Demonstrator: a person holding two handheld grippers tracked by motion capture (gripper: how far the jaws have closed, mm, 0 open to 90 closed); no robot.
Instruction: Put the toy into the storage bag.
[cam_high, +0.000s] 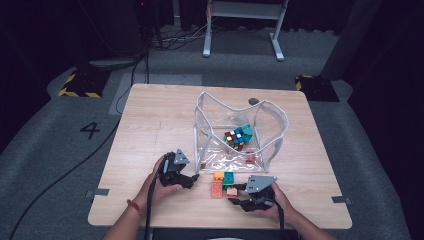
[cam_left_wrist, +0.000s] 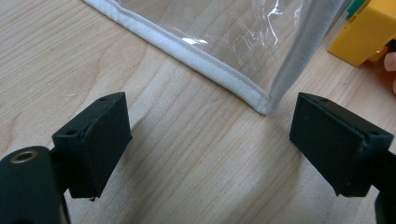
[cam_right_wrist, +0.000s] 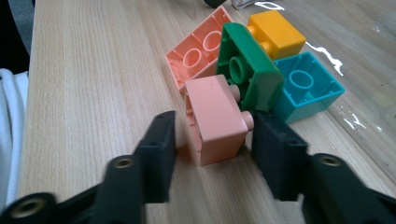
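Nearest: right gripper (cam_right_wrist: 212, 135), spread wide, straddling small pale-pink plastic brick (cam_right_wrist: 215, 119) without clamping yet. Brick lying on its side on the wooden counter (cam_right_wrist: 93, 70), studs aimed toward the green plastic brick (cam_right_wrist: 247, 70), long axis running away from the gripper. Beyond the pink brick: green, salmon, orange, teal bricks clustered. Farther left: left gripper (cam_left_wrist: 210, 140), released, empty, facing the corner of the clear plastic pouch (cam_left_wrist: 261, 100).

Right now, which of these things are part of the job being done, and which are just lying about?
Part of the job:
- small pink brick, between the open jaws of the right tool
- the other loose bricks
- clear bag, with the open left tool at its corner

Just lying about:
- colour cube already inside the bag
- floor cables
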